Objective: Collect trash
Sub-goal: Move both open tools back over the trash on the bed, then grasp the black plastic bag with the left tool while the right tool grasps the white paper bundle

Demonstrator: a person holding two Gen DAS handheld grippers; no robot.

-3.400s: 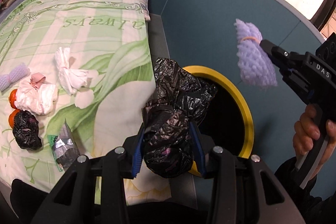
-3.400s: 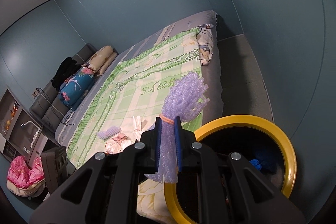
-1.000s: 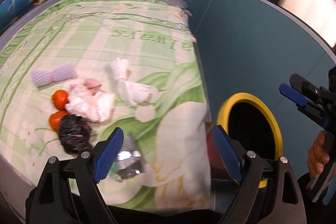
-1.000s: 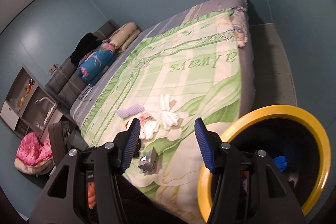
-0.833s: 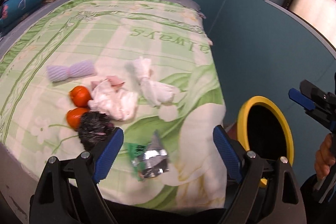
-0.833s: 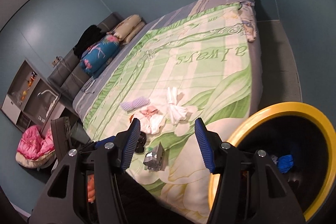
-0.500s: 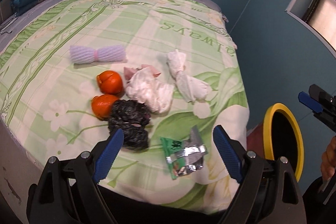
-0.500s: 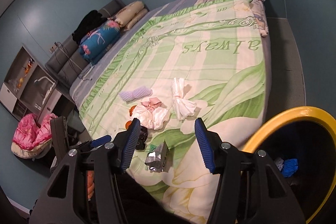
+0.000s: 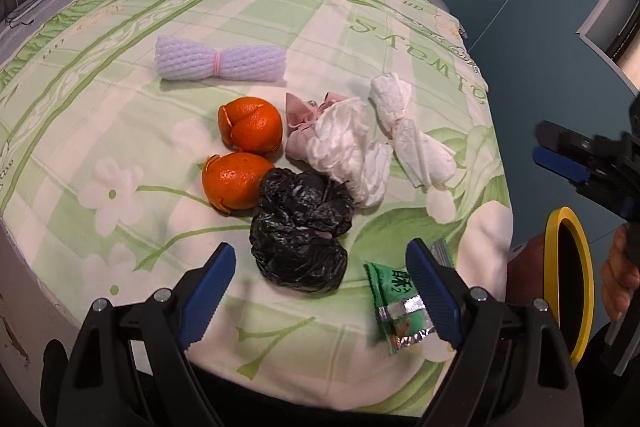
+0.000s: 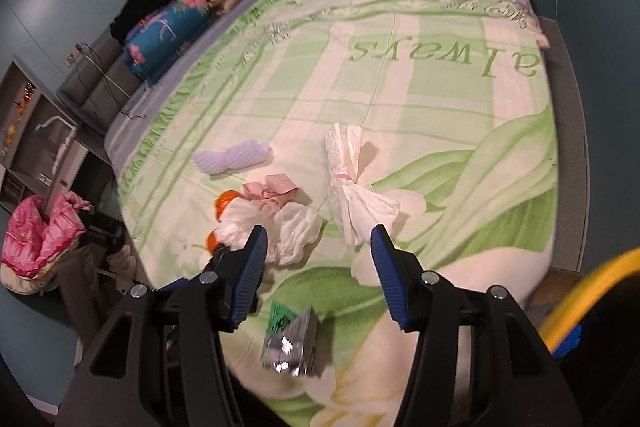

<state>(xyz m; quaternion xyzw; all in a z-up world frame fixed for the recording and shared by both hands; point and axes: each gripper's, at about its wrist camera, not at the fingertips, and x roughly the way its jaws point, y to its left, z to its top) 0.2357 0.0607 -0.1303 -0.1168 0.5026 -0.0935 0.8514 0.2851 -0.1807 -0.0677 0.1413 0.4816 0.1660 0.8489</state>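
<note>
both hand-held grippers hang spread wide and carrying nothing above the bed (image 9: 100,75). the left hand-held gripper (image 9: 320,281) is over the crumpled black bag (image 9: 300,227), which touches an orange peel (image 9: 230,183) and the white tissue wad (image 9: 348,151). the right hand-held gripper (image 10: 318,267) sits above the knotted white tissue (image 10: 354,187). a green snack wrapper (image 9: 400,303) lies near the bed's edge, a purple foam net (image 9: 220,63) farther up, and the yellow-rimmed bin (image 9: 576,287) stands beside the bed.

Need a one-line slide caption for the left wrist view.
Open left gripper hovers over a crumpled black bag among litter on the bed.
</note>
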